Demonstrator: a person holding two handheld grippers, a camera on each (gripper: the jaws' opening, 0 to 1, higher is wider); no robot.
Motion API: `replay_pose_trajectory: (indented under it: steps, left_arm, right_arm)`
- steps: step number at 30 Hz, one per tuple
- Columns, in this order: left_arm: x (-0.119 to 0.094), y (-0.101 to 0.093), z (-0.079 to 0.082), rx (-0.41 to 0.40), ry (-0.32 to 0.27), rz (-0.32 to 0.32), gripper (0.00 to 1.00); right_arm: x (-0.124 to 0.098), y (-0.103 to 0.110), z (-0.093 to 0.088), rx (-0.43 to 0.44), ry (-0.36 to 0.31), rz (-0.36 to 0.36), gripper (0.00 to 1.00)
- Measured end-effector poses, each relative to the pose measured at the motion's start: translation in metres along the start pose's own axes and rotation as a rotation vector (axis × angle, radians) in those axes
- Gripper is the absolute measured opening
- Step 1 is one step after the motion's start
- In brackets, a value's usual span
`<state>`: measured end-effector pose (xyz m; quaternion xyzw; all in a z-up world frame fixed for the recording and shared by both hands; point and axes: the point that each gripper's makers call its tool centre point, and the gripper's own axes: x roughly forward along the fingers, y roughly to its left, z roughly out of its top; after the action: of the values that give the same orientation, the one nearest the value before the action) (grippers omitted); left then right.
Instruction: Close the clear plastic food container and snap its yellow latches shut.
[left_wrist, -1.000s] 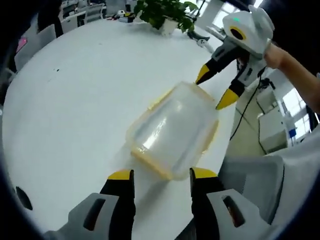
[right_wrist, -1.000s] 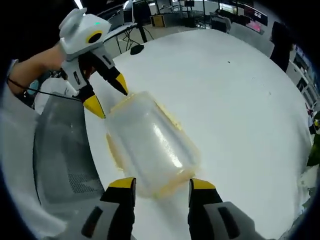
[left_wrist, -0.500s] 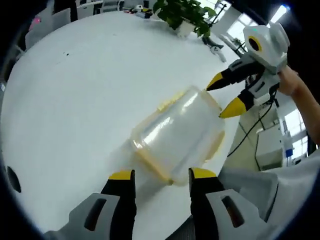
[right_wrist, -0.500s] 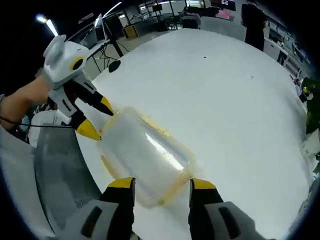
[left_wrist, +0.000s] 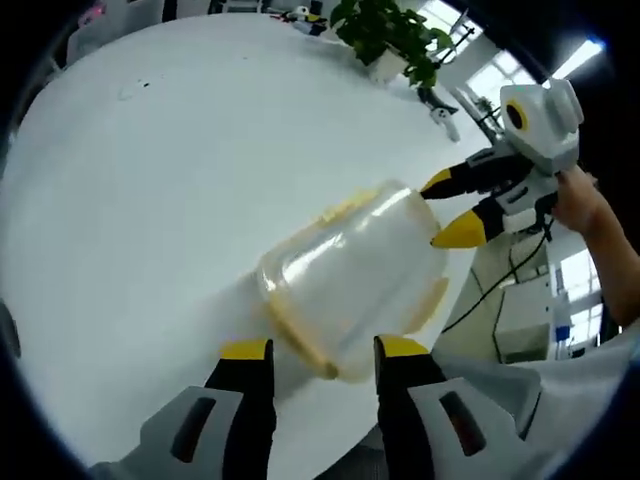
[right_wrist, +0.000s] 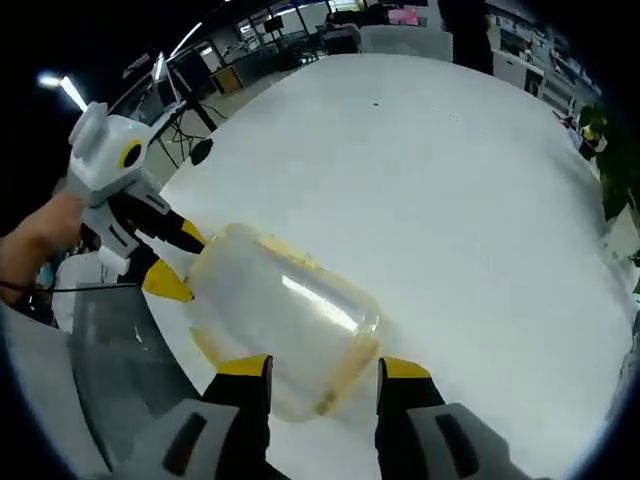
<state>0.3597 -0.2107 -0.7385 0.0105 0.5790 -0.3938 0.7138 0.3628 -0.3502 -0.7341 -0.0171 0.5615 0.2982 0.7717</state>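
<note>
Now the container (left_wrist: 350, 280) has tilted further between both open grippers.

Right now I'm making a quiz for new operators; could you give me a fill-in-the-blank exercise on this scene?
1. The clear container rests on a ____ table.
2. The tips of both tools are coloured ____.
3. Beyond the container, at the table's far edge in the left gripper view, stands a potted ____.
4. The left tool and right tool stand at ____ ends of the container.

Missing words: white; yellow; plant; opposite
</note>
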Motion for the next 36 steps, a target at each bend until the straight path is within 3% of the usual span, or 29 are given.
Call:
replay_pose_trajectory:
  steps: [4,24,29,30,31,32,33,36]
  left_arm:
    - [0.003,-0.001,0.000,-0.022,-0.003,-0.012,0.37]
    - [0.007,-0.002,0.002,-0.040,-0.020,-0.027,0.37]
    - [0.010,-0.004,0.003,-0.024,0.010,-0.037,0.32]
    - [0.013,-0.005,-0.015,-0.050,0.101,-0.023,0.31]
    - [0.024,-0.001,-0.007,0.050,0.064,-0.034,0.30]
    - [0.029,0.001,-0.007,-0.007,0.062,-0.036,0.30]
    - [0.015,-0.004,-0.003,-0.006,0.064,-0.034,0.30]
    - [0.010,-0.006,-0.003,-0.006,0.057,-0.040,0.31]
  right_arm:
    - [0.004,0.004,0.000,0.037,-0.014,0.043,0.39]
    - [0.008,0.003,-0.001,0.054,-0.022,0.049,0.37]
    - [0.009,0.006,-0.002,0.064,-0.020,0.054,0.34]
    - [0.011,0.005,-0.003,0.066,-0.007,0.056,0.32]
    - [0.018,0.008,-0.014,0.105,0.036,0.073,0.32]
    - [0.018,0.007,-0.017,0.087,0.055,0.058,0.32]
    - [0.021,0.008,-0.016,0.091,0.053,0.060,0.32]
    - [0.020,0.006,-0.012,0.101,0.038,0.064,0.32]
